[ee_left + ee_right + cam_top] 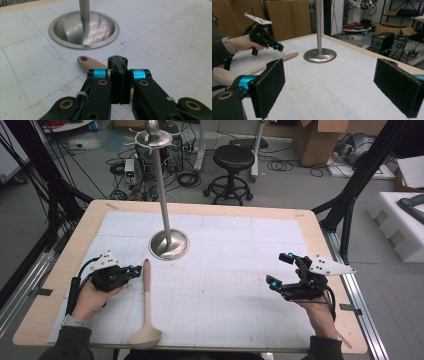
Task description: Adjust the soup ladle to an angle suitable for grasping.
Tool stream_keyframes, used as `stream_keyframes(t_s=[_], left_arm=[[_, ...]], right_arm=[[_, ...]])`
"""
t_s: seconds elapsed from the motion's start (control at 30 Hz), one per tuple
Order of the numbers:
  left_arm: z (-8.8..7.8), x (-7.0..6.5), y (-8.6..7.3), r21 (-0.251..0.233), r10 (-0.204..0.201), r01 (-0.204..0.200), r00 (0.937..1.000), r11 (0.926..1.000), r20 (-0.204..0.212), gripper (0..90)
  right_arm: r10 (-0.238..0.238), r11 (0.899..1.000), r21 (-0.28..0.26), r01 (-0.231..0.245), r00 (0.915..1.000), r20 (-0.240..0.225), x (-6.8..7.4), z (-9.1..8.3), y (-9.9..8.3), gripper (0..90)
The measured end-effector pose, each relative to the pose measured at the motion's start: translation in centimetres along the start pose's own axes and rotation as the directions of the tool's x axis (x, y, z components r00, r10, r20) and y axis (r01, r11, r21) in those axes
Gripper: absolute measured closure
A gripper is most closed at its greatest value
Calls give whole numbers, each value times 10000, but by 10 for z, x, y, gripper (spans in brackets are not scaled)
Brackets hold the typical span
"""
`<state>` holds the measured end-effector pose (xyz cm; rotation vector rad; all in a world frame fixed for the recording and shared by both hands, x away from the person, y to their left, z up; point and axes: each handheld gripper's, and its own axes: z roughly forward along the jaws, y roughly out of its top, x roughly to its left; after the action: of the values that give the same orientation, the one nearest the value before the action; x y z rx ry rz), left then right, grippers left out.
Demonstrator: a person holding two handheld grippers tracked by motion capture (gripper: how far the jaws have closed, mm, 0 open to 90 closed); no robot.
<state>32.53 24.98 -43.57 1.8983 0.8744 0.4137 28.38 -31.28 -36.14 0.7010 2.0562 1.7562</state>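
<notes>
While the ladle [146, 306] lies flat, left gripper [136, 269] clenched empty at its 9 o'clock; right gripper [281, 271] released, jaws wide.

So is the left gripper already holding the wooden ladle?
No. The left gripper has its jaws pressed together, empty, just above the ladle's handle, which lies flat on the table.

Wooden table [60, 285], white gridded mat [225, 285] over top. On mat: beige ladle [146, 307] lying near left edge, steel stand [169, 244] upright just beyond handle tip.
</notes>
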Motion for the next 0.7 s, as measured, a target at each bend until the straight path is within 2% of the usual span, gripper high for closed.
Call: stream_keyframes(t_s=[0.13, 0.33, 0.7], left_arm=[[5, 2, 0, 139, -19, 20, 10000, 9999, -93, 897], [8, 7, -1, 395, -404, 413, 9989, 9984, -225, 897], [16, 11, -3, 958, -440, 457, 9988, 9944, -199, 897]], right_arm=[[14, 10000, -11, -14, 10000, 12, 0, 0, -1, 92], [41, 10000, 34, -41, 10000, -16, 0, 0, -2, 92], [72, 9999, 121, -72, 10000, -19, 1, 0, -3, 92]])
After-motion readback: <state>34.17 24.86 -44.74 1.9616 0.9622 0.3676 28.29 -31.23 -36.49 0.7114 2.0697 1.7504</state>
